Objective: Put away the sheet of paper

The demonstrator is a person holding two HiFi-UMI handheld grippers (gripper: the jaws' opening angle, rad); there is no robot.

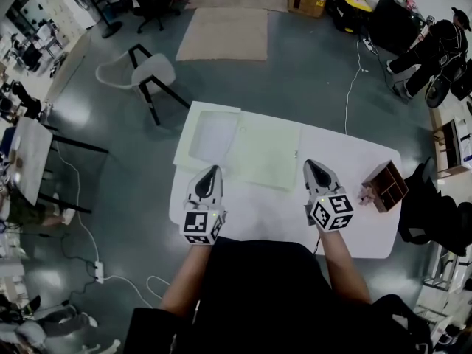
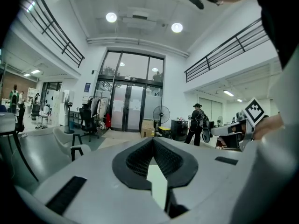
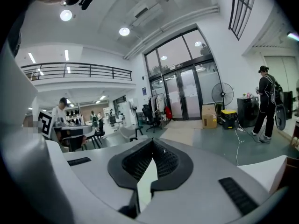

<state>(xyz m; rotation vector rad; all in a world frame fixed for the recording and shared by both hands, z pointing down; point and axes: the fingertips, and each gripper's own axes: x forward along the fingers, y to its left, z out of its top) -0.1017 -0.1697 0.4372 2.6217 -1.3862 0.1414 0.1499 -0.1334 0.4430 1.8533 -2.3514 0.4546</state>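
Nearest the lens: the person's dark top [image 1: 254,293] and two forearms [image 1: 188,275] reaching fwd over the white worktop [image 1: 258,216]. Each fist sits behind a marker cube [image 1: 203,226], so no fingers show.

Left hand-held gripper [image 1: 213,171]: clenched. Its own view has the ribbed pads meeting at the tip w/ a thin pale-green strip caught btwn them, same tint as the sheet of paper [image 1: 262,153]. From above, its tip sits right at the sheet's near-left corner.

Right hand-held gripper [image 1: 312,165]: also clenched, pads together at the tip, w/ the same pale strip wedged btwn them. From above, its tip meets the sheet's right edge, approx halfway along.

Hard to make out:
- From above, both pinch points are too small to read.
- Can't tell if the sheet is lifted or lying flat.
- Both gripper views look out over a big hall, so the rest of the sheet is out of frame there.
- The worktop's near edge is covered by the torso.

Sheet: pale green, plain, roughly rectangular, skewed vs. the worktop edges. It's on the far-middle part of the worktop, btwn the two grippers. Its left edge runs along a second pale folder w/ a clear sleeve [image 1: 210,135]; touching or overlapping, can't tell. That folder pokes past the worktop's far-left corner. A wooden compartment box [image 1: 386,186] stands at the right edge, well apart from the sheet.
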